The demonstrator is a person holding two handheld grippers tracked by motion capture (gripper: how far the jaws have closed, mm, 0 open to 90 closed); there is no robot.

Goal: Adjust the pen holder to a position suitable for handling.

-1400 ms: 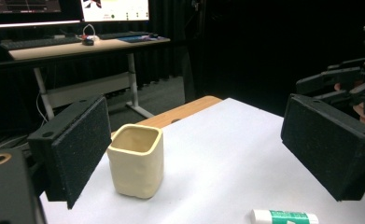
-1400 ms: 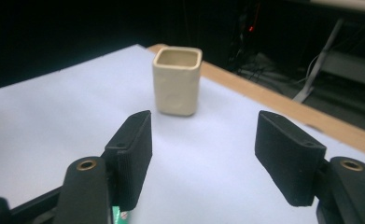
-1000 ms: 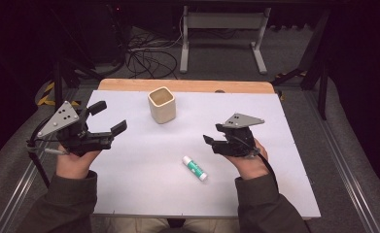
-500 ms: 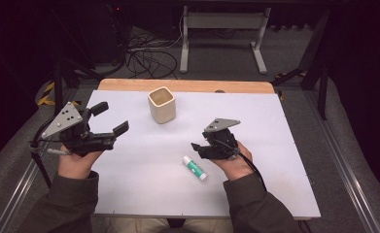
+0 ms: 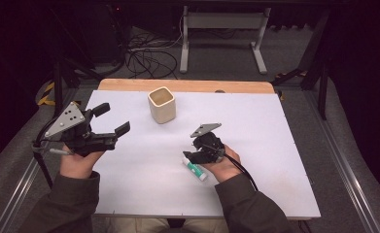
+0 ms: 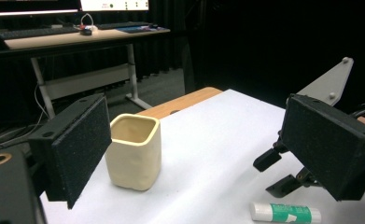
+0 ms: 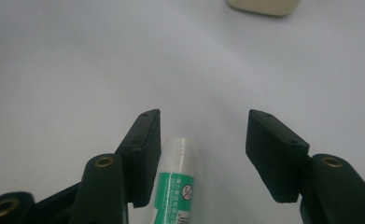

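Observation:
A white glue stick [image 5: 195, 168] with a green label lies flat on the white table [image 5: 265, 126] near the front middle. My right gripper [image 5: 193, 154] is low over its far end and open. In the right gripper view the glue stick [image 7: 175, 186] lies between the jaws of the right gripper [image 7: 203, 126], close against the left jaw, with a wide gap to the right one. My left gripper [image 5: 112, 118] is held open above the table's left side with nothing between its jaws. The left gripper [image 6: 199, 149] faces the glue stick [image 6: 286, 213] and the right gripper [image 6: 276, 173].
A cream square cup [image 5: 161, 104] stands upright at the back middle of the table, empty as far as I can see; it is also in the left gripper view [image 6: 133, 151]. A wooden strip [image 5: 187, 85] edges the far side. Cables [image 5: 148, 58] and a desk frame [image 5: 221, 29] lie beyond.
My right gripper has moved left and down from the table's right side until its open jaws straddle the glue stick's end. The left gripper has barely moved.

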